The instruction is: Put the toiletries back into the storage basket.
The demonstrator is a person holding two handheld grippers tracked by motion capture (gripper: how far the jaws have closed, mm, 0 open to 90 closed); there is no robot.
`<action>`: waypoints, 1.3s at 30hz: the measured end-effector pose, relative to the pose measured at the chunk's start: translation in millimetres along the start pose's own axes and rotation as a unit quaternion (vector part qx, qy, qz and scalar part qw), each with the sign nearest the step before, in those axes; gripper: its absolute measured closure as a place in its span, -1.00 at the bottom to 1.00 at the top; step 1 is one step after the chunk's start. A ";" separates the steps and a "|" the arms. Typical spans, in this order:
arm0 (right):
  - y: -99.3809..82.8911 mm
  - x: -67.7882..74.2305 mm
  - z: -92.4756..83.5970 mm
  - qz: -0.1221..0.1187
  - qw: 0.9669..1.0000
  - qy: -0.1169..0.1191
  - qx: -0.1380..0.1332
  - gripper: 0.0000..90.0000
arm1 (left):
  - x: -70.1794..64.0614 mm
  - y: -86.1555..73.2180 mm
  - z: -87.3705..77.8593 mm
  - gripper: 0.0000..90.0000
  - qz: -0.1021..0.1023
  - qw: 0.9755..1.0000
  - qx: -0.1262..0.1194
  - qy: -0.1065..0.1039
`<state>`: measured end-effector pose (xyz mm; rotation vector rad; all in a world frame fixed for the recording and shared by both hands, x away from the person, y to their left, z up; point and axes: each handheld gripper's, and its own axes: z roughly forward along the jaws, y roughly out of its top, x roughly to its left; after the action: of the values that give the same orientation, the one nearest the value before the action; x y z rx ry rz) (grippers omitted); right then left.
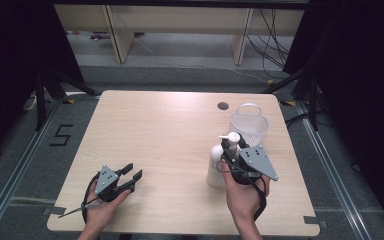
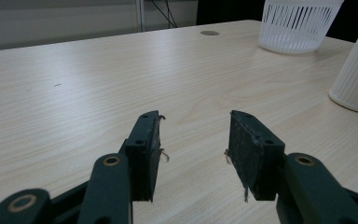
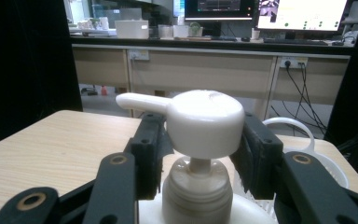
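Pump head (image 3: 200,122) sits between right gripper (image 3: 200,154) pads up close

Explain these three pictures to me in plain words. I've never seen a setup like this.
A person sits at a wooden table holding a hand-operated grasping tool in each hand. One picture looks down from above; the other two come from cameras riding on each tool. The left tool rests near the table edge, jaws apart, holding nothing. The right tool has its jaws on either side of the pump head of a white pump bottle. Behind the bottle stands a white slatted basket.
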<state>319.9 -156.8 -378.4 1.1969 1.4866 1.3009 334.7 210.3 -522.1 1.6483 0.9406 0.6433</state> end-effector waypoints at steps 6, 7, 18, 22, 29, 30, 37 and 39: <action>0.5 -1.3 0.5 0.002 1.000 -0.003 -0.002 0.32 | 0.0 0.0 0.3 0.18 -0.002 1.000 0.000 -0.001; 0.4 -1.7 0.6 0.001 1.000 -0.003 -0.003 0.32 | 0.1 0.0 0.2 0.18 -0.001 1.000 0.000 -0.001; 0.5 -1.9 -1.9 0.007 1.000 -0.007 -0.021 0.33 | 0.3 -0.1 0.1 0.18 -0.004 1.000 -0.001 -0.002; 7.4 -5.8 -4.6 -0.002 0.999 -0.013 -0.032 0.33 | 0.3 0.0 0.3 0.18 -0.004 1.000 -0.001 -0.001; 15.9 -15.1 -6.5 0.002 0.999 -0.022 -0.037 0.33 | 0.3 0.0 0.3 0.18 -0.004 1.000 -0.001 -0.001; 16.9 -15.3 -6.5 0.010 0.999 -0.019 -0.037 0.33 | 0.3 0.0 0.3 0.18 -0.004 1.000 -0.001 -0.001; 23.4 -24.7 -6.2 0.003 0.999 -0.029 -0.044 0.33 | 0.5 0.0 0.0 0.18 -0.004 1.000 -0.001 -0.001; 25.1 -25.7 -5.9 0.009 0.998 -0.028 -0.048 0.33 | 0.6 0.0 -0.1 0.18 -0.003 1.000 -0.001 0.000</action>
<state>323.6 -182.7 -353.1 1.1780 1.3620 1.3251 335.0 210.9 -522.1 1.6439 0.9442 0.6388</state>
